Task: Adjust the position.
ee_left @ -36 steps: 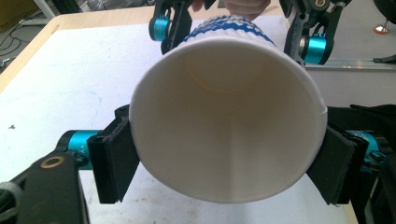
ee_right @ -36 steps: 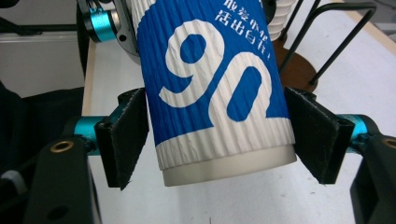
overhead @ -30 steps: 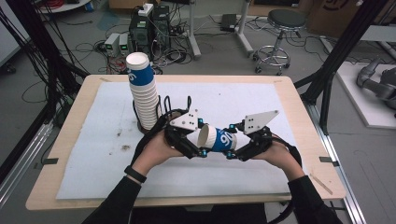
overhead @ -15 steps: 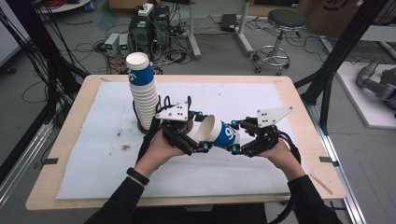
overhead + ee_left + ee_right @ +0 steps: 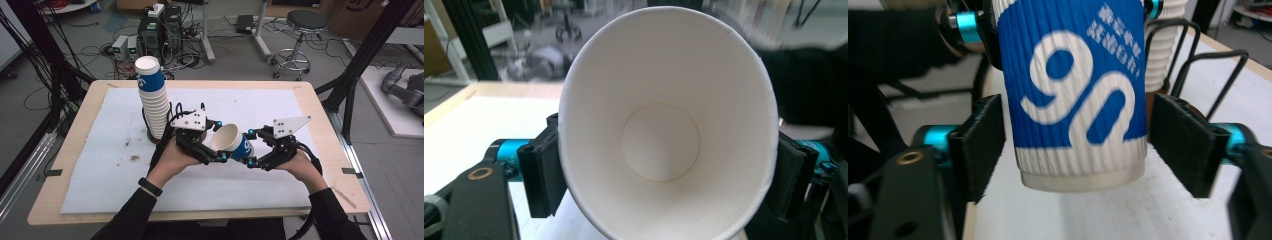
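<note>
Cables and computer boxes clutter the floor behind the table [image 5: 320, 107] in the high view; a tall cup stack [image 5: 151, 97] rises upper left of centre. Mid-frame, the left gripper [image 5: 218, 141] and right gripper [image 5: 248, 148] meet at a blue paper cup [image 5: 234, 143] lying sideways.

Left gripper view: both pads [image 5: 540, 175] press the empty cup's [image 5: 664, 125] rim, having just closed on it.

Right gripper view: the jaws, just opened, stand slightly clear of the cup's [image 5: 1075, 90] base.

The paper cup [image 5: 1075, 95] has a big white "90" on its blue band (the small white writing beside it is too blurry to read).
</note>
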`<control>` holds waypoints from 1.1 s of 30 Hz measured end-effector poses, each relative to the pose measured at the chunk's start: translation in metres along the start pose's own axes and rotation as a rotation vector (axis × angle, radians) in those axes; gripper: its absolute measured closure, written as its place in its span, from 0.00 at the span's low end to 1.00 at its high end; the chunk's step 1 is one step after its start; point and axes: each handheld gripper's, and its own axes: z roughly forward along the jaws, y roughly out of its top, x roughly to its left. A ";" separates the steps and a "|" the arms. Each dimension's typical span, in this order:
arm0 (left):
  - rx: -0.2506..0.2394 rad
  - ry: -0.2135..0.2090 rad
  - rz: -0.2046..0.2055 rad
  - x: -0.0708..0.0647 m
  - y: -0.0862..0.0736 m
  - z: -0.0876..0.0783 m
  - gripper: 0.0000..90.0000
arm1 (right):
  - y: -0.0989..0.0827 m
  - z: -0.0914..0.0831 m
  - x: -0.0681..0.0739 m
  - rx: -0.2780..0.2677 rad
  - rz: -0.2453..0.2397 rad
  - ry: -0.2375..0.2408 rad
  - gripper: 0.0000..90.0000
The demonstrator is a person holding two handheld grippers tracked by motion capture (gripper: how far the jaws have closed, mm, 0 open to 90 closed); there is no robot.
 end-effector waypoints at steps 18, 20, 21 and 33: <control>-0.069 0.053 -0.016 0.000 0.015 0.008 0.15 | -0.004 0.016 -0.001 0.002 0.009 -0.009 0.34; -0.150 0.040 -0.056 0.000 0.013 0.008 0.15 | -0.004 0.014 -0.001 -0.046 0.020 -0.001 0.34; -0.180 0.037 -0.063 0.001 0.012 0.009 0.14 | -0.005 0.014 -0.001 -0.070 0.025 0.001 0.34; -0.305 -0.013 -0.097 0.004 0.011 0.017 0.21 | -0.006 0.013 -0.002 -0.164 0.070 0.031 0.34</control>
